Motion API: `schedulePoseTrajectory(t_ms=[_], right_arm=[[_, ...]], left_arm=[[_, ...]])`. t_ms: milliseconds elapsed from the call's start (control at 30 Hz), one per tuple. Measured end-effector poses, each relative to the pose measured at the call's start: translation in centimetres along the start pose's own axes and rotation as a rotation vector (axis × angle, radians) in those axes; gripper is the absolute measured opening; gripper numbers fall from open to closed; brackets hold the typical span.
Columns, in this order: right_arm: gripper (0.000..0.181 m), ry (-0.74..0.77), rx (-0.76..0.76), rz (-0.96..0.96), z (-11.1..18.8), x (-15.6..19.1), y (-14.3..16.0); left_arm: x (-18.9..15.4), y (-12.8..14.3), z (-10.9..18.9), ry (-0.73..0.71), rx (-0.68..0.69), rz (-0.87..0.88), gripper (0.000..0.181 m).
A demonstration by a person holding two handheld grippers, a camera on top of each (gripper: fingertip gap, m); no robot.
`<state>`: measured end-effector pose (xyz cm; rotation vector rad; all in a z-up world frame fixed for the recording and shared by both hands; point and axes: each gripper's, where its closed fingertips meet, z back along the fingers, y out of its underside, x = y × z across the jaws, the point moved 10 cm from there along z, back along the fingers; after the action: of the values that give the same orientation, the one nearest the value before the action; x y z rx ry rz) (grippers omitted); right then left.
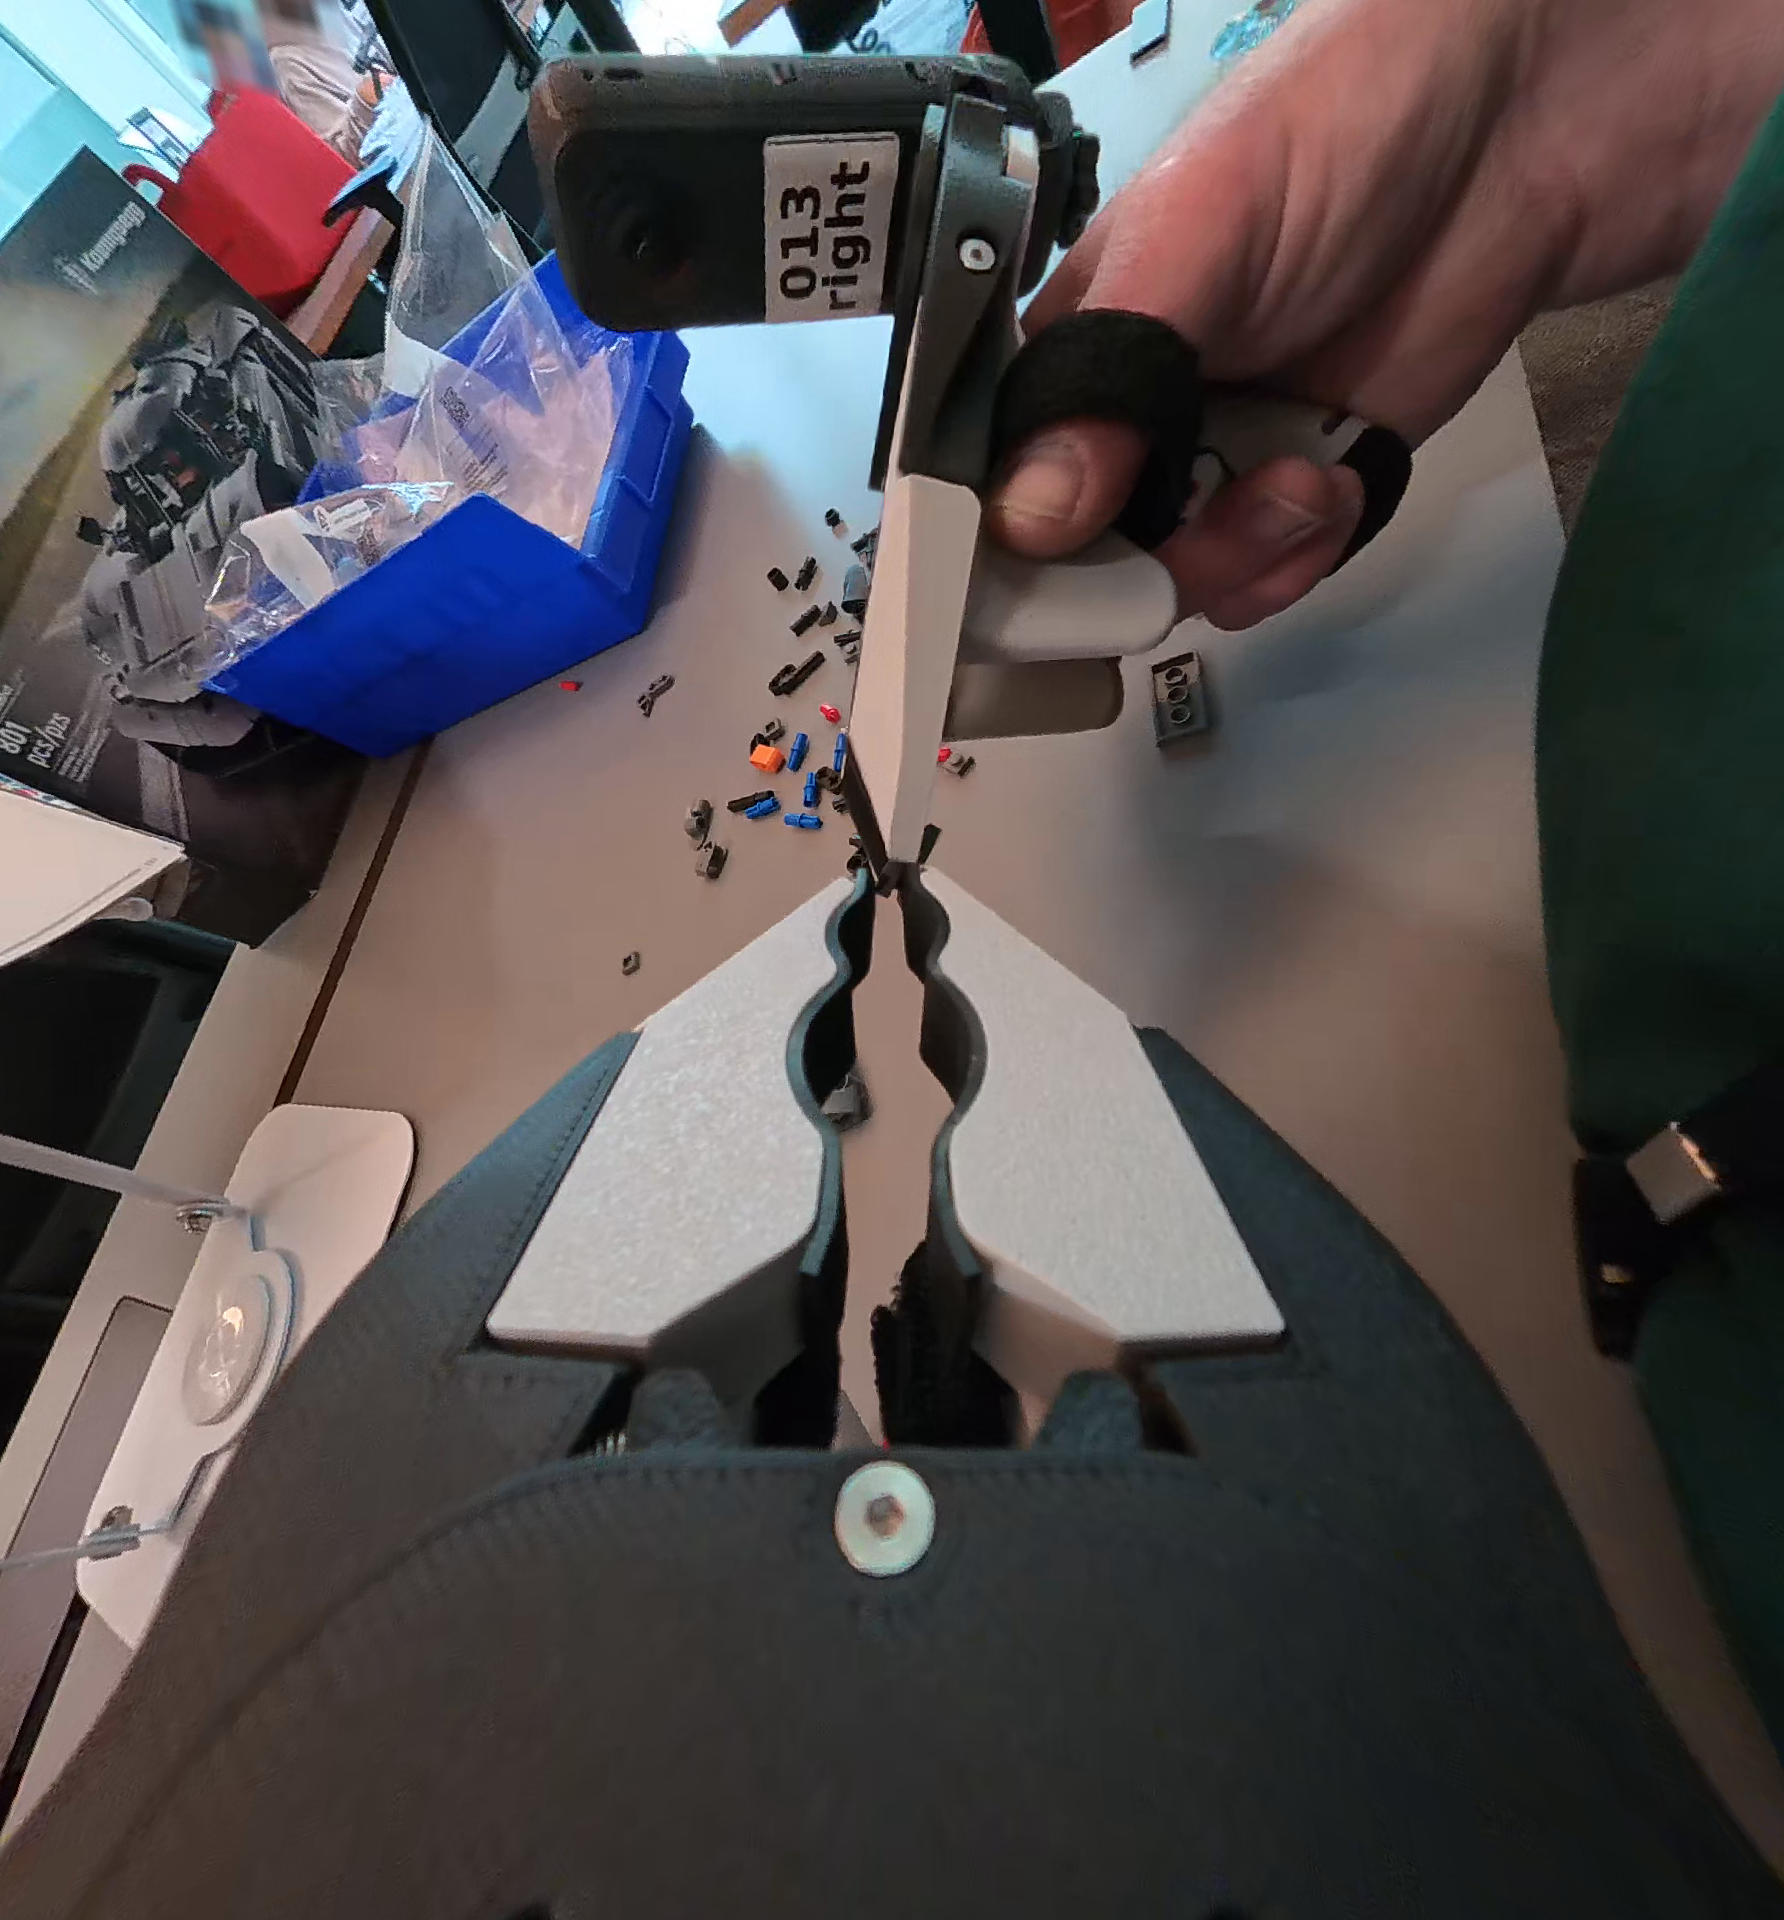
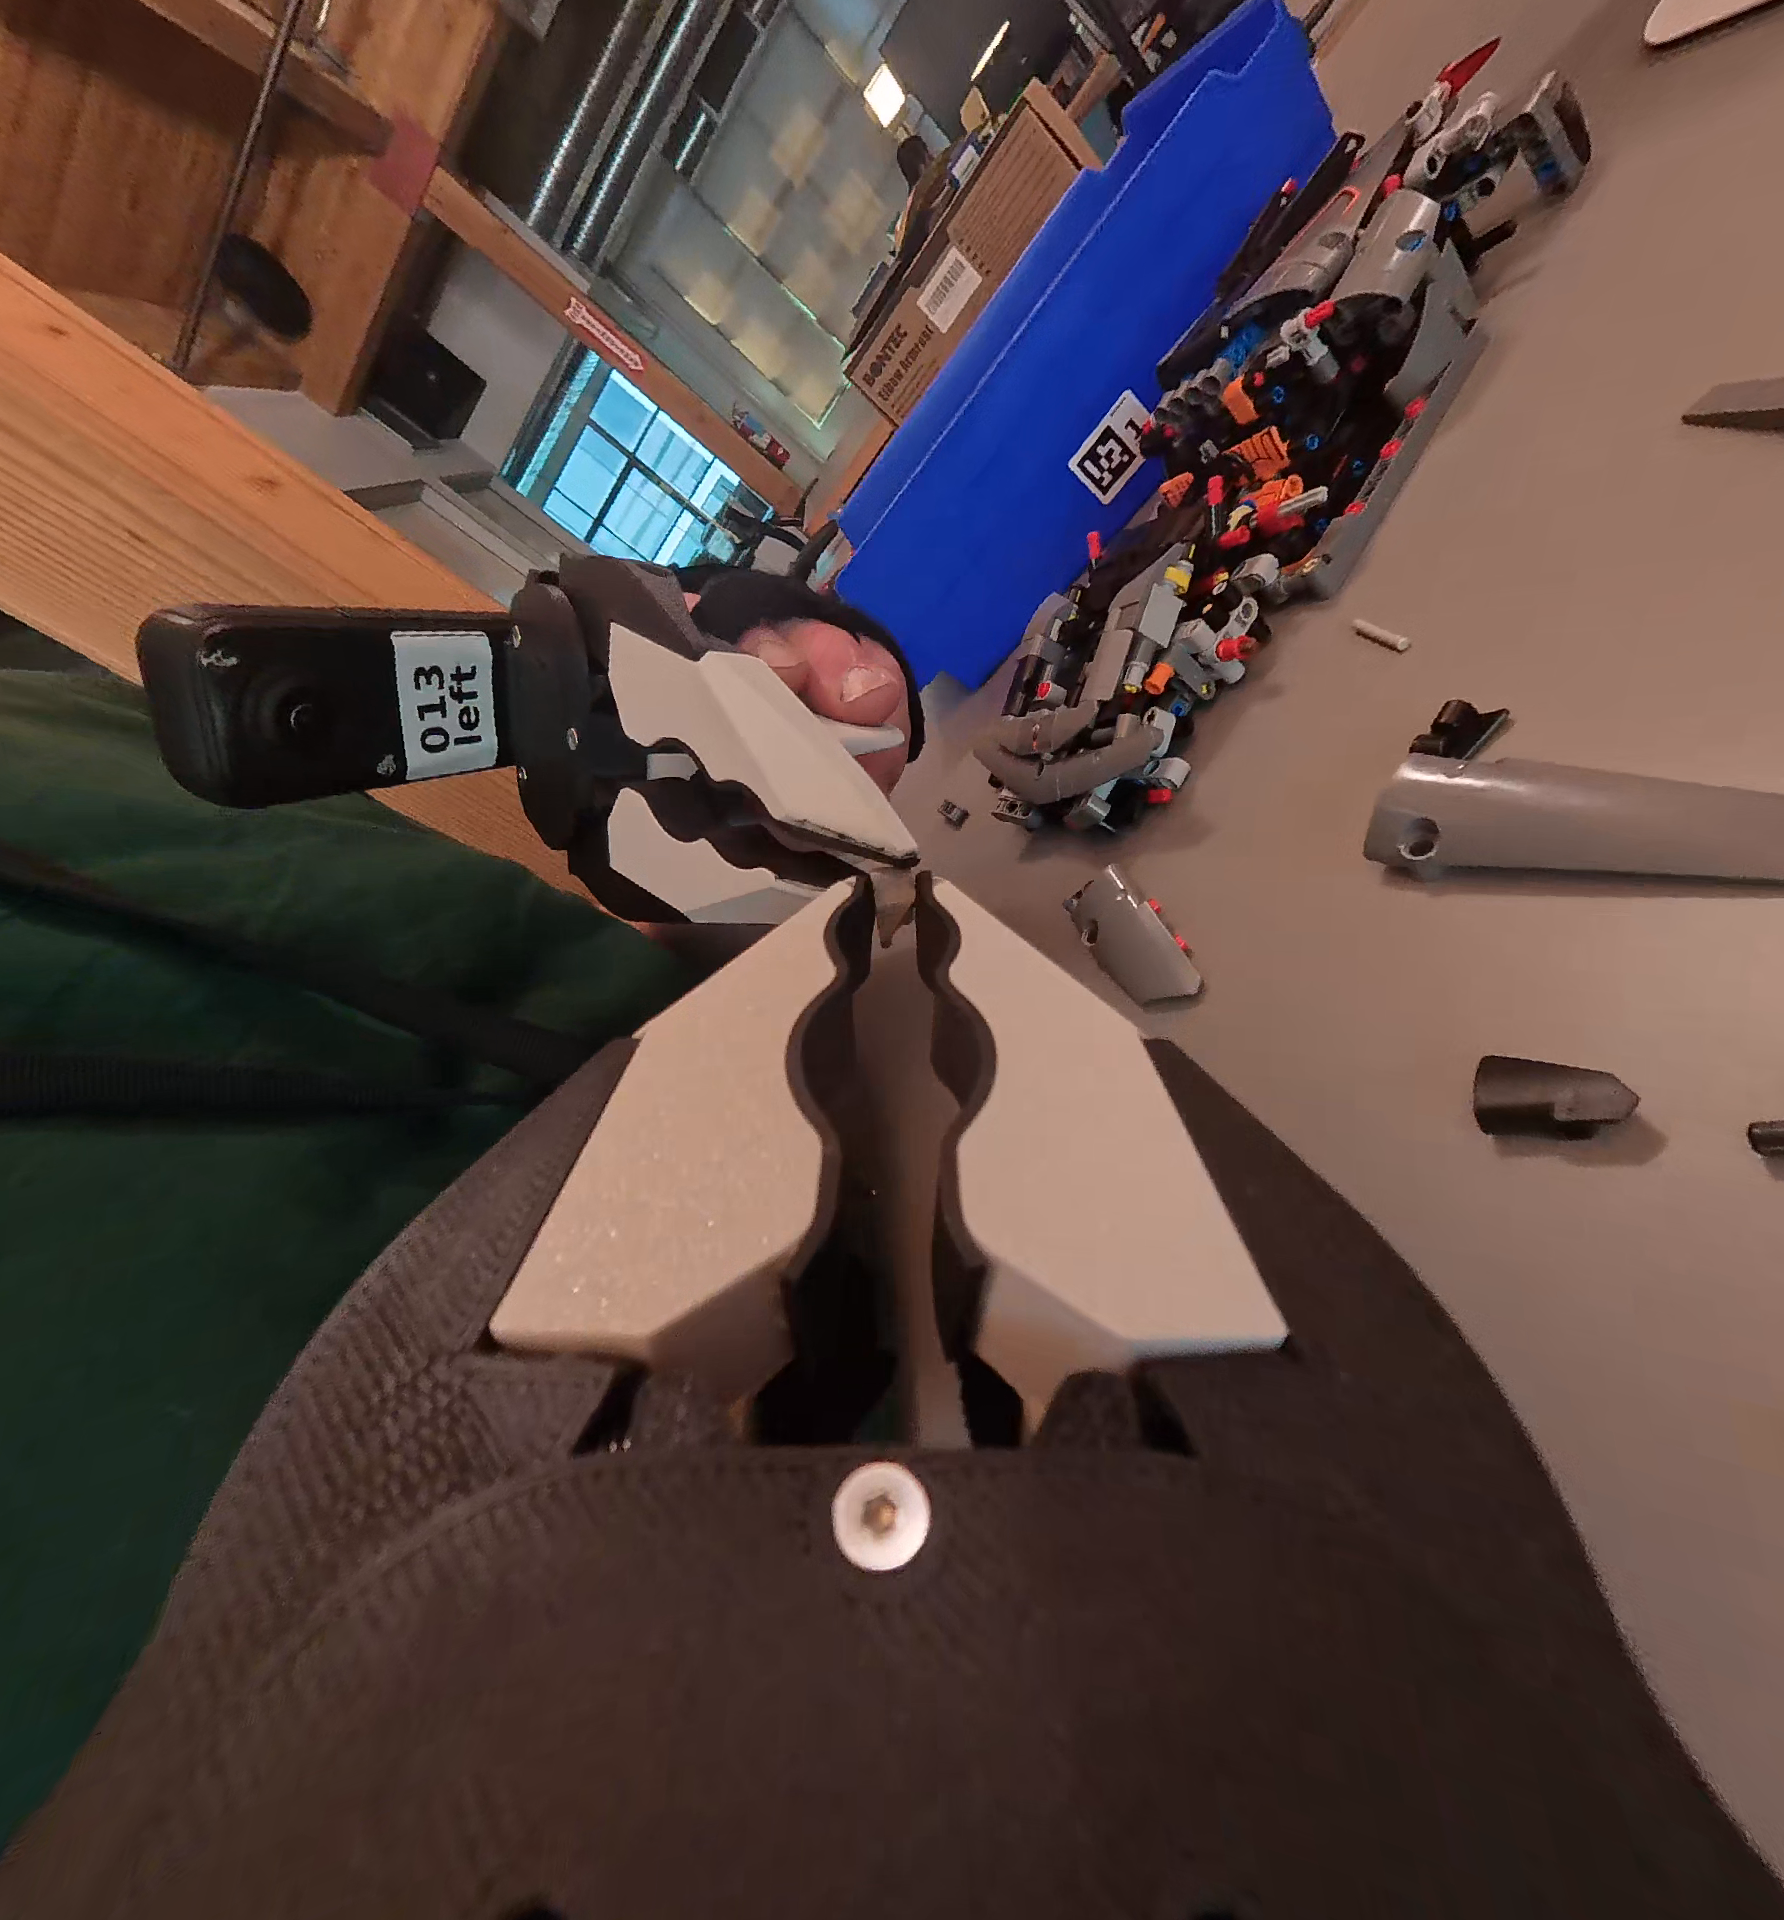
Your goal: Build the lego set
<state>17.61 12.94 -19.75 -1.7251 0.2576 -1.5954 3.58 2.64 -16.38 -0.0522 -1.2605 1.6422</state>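
My left gripper [image 1: 888, 883] and right gripper [image 2: 893, 899] meet tip to tip above the grey table [image 1: 1231, 935]. In the left wrist view the right gripper [image 1: 896, 847] comes down from above, held by a hand. In the right wrist view the left gripper [image 2: 903, 857] comes in from the left. A small dark grey lego piece [image 2: 893, 920] sits pinched between the right gripper's tips. The left gripper's tips close on a small dark piece [image 1: 886, 873] at the same spot. I cannot tell whether this is one piece or two joined.
Loose small black, blue and orange pieces [image 1: 784, 769] and a dark grey plate [image 1: 1184, 701] lie beyond the tips. A blue bin [image 1: 514, 582] with plastic bags and the set's box [image 1: 88, 468] stand at left. The partly built model [image 2: 1283, 468], a long grey panel [image 2: 1594, 821] and black pieces [image 2: 1548, 1107] lie on the right. The tips of both grippers are at nearly the same place. Both grippers' tips are roughly 15 centimetres from the dark grey plate [image 1: 1184, 701].
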Motion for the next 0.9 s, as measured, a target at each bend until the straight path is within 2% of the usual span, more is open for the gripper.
schedulePoseTrajectory(t_ms=[167,267,333,400,500,567,767,900], right_arm=[[0.008,-0.017,-0.027,-0.02,0.0,-0.2,-0.3],[0.017,-0.005,-0.065,-0.034,0.1,-0.5,-0.8],[0.021,0.004,-0.142,-0.026,0.5,-0.6,-1.3],[0.022,0.002,-0.208,-0.004,1.1,-0.4,-1.7],[0.021,0.022,-0.259,0.043,1.6,0.0,-2.1],[0.02,0.038,-0.281,0.071,1.8,0.2,-2.3],[0.017,0.094,-0.284,0.197,0.9,1.5,-3.0],[0.016,0.13,-0.26,0.286,-0.3,2.3,-3.5]], left_arm=[[0.4,0.0,-0.2,-0.016,-0.013,0.07,0.0],[1.0,0.1,-0.1,-0.035,-0.039,0.153,0.0],[1.9,0.3,0.0,-0.047,-0.097,0.308,0.0],[3.0,0.8,0.3,-0.013,-0.21,0.546,0.0],[4.5,2.0,0.7,0.109,-0.436,0.908,0.0],[5.0,2.9,0.6,0.169,-0.525,1.066,0.0],[5.1,3.5,0.4,0.22,-0.602,1.229,0.0],[5.1,3.4,0.6,0.233,-0.647,1.265,0.0]])
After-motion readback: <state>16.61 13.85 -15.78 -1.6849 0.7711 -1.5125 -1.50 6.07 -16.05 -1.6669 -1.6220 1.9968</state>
